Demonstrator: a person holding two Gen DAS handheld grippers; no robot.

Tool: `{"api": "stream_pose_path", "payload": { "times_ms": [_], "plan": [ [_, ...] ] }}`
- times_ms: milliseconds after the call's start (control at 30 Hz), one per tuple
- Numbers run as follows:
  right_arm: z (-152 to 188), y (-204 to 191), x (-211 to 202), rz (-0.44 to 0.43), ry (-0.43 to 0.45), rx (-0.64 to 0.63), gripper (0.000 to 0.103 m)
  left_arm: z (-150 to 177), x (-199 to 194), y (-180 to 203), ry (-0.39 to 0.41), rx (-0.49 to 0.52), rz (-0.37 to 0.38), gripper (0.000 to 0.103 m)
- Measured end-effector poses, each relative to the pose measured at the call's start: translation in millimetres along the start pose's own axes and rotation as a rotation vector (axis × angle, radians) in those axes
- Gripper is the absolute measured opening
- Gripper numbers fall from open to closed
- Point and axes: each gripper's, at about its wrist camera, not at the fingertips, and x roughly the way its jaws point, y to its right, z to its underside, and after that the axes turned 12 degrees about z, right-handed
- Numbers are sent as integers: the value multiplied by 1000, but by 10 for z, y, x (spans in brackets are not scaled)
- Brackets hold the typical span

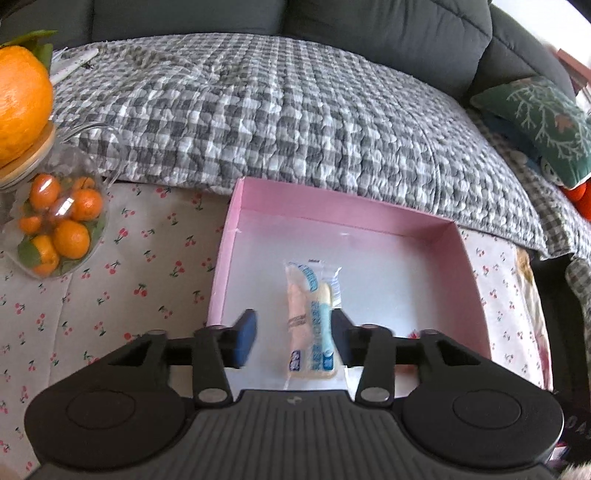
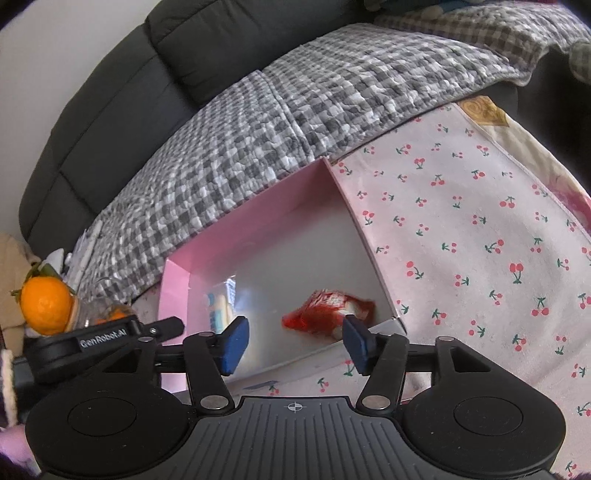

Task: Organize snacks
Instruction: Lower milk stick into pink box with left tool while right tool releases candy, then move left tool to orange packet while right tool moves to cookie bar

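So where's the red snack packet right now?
The red packet lies inside the pink box, near its right front corner in the right wrist view, just beyond the open right gripper.

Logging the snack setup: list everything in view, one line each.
Box: one, pink, on the cherry cloth.
Blue snack pack: one, pale blue and pink, in the box.
Red snack pack: one, red, in the box.
Jar: one, clear, holding small oranges.
Large orange: one, on the jar lid.
Cherry cloth: one, white.
Checked cover: one, grey.
Sofa: one, dark grey.
Cushion: one, green.
Left gripper: jaws open.
Right gripper: jaws open.
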Motion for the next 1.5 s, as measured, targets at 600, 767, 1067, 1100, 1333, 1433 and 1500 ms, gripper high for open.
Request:
{"api": "stream_pose_path", "payload": {
  "times_ms": [600, 767, 1067, 1100, 1333, 1433, 1500],
  "plan": [
    [184, -142, -340, 55, -63, -117, 82, 387, -393, 18, -40, 50, 4, 95],
    [286, -203, -463, 57, -63, -178, 82, 527, -558, -15, -43, 66, -12, 100],
    [494, -298, -521, 75, -62, -268, 82, 787, -774, -227, -24, 42, -46, 102],
    [523, -315, -522, 77, -57, -281, 83, 815, -783, -266, -20, 38, -46, 102],
    [786, -423, -388, 130, -61, -424, 83, 971, -780, -491, -36, 75, -81, 102],
    [835, -453, -356, 121, -69, -450, 83, 1012, -732, -581, -61, 90, -94, 102],
    [864, -486, -341, 114, -68, -464, 83, 1045, -727, -644, -68, 88, -92, 101]
  ]
}}
